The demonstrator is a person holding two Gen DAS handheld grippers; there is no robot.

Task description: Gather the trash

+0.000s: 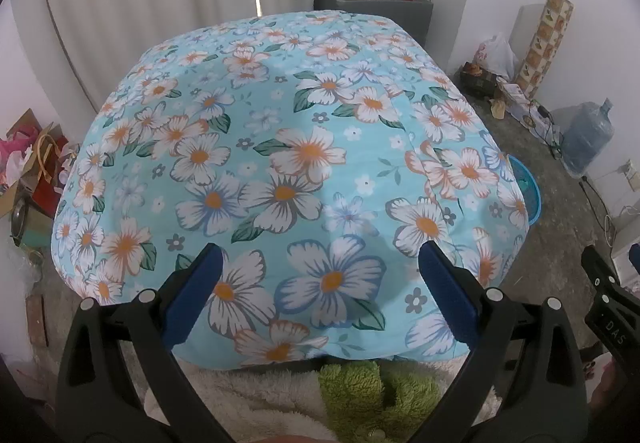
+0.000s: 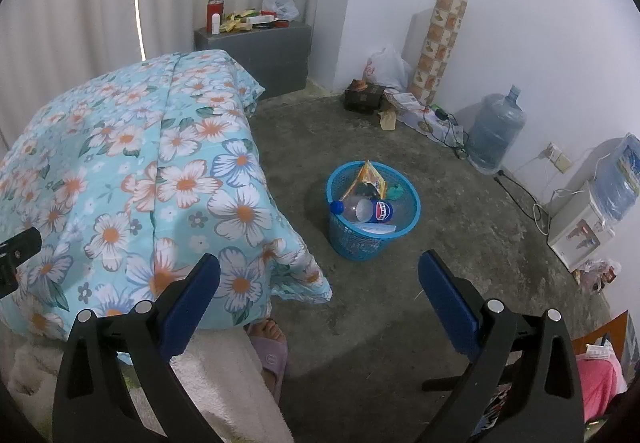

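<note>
We see our left gripper (image 1: 320, 255) wide apart over the flowery cloth (image 1: 280, 163), our right gripper (image 2: 320, 267) wide apart too, holding nothing, blue basket (image 2: 412, 209) on the floor beside the cloth, 1 plastic bottle (image 2: 362, 209) and a yellow wrapper (image 2: 368, 177) inside it

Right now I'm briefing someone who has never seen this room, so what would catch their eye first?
The floral blue cloth fills most of the left wrist view, draped over a raised surface with nothing lying on it. On the concrete floor to its right stands a blue basket already holding a plastic bottle and a crumpled yellow wrapper. Both grippers, left and right, are open and hold nothing.
</note>
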